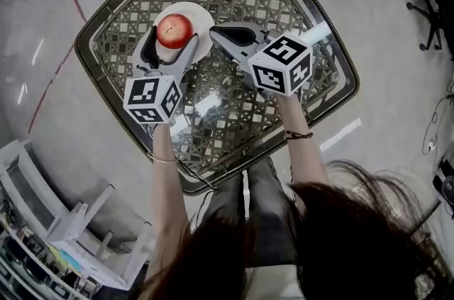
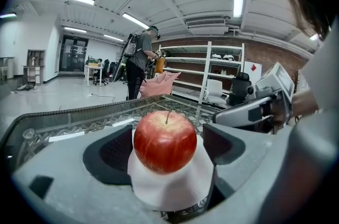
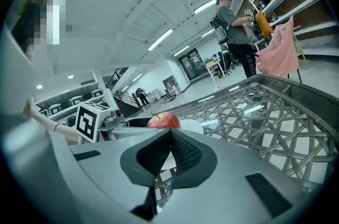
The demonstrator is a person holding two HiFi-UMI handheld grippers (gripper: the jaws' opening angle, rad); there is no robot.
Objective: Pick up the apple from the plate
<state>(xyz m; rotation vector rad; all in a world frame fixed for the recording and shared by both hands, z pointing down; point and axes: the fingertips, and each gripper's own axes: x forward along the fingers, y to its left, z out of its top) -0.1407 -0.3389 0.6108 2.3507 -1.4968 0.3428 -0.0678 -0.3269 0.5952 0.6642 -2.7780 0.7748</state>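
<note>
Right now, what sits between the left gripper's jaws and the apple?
Nothing but bare white plate. The left gripper view shows the open left gripper flanking the apple, with a narrow gap on either side; the head view agrees.

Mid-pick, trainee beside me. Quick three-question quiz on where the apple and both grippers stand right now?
1. True or false: the apple has been lifted clear of the plate.
2. The right gripper has its jaws: A) wide apart, B) together and empty, C) shut on a cup.
3. Fill in: the apple stands between the open jaws of the ___ gripper.
Key: 1 false, it rests on the plate; 2 B; 3 left gripper.
</note>
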